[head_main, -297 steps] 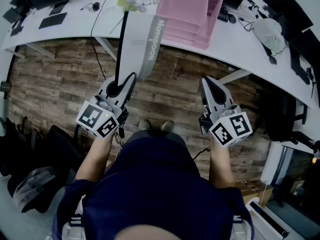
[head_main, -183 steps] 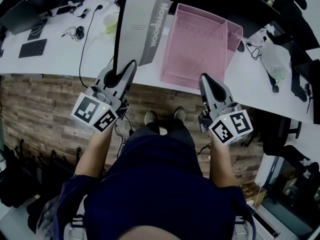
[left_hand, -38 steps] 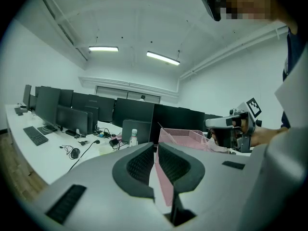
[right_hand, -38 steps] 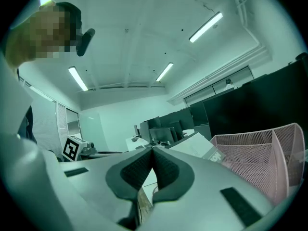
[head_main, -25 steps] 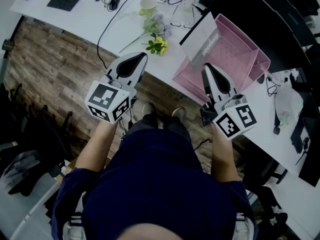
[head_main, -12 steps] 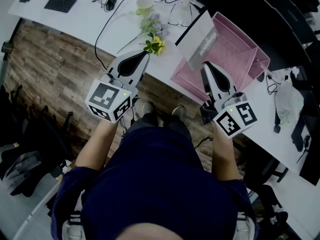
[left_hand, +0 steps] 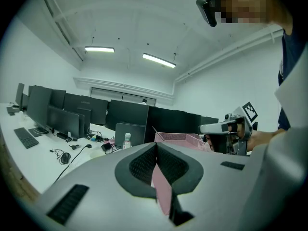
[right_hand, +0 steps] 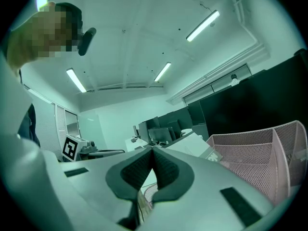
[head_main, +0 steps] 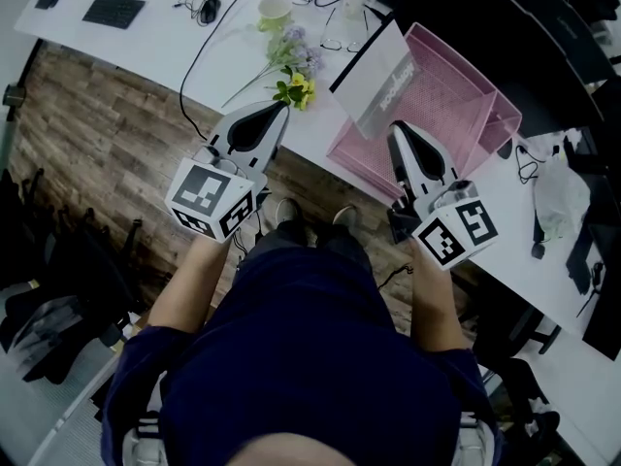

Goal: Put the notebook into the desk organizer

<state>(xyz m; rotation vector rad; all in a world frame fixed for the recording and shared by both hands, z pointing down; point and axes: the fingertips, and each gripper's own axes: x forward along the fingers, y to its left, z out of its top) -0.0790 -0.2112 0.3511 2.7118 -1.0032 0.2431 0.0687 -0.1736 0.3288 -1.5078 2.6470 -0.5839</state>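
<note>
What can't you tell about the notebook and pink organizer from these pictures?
Head view: whether the lower edge of the notebook sits inside the desk organizer; too small, and the right gripper overlaps there.
Right gripper view: the notebook's lower half, behind that gripper's jaws.
Left gripper view: the desk organizer's inside, behind the left gripper.

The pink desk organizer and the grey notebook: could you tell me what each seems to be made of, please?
Desk organizer: probably metal wire mesh with a matte pink coating; the right gripper view shows a fine see-through grid. Notebook: likely paper with a matte grey card cover; it is thin, flat and printed.
</note>
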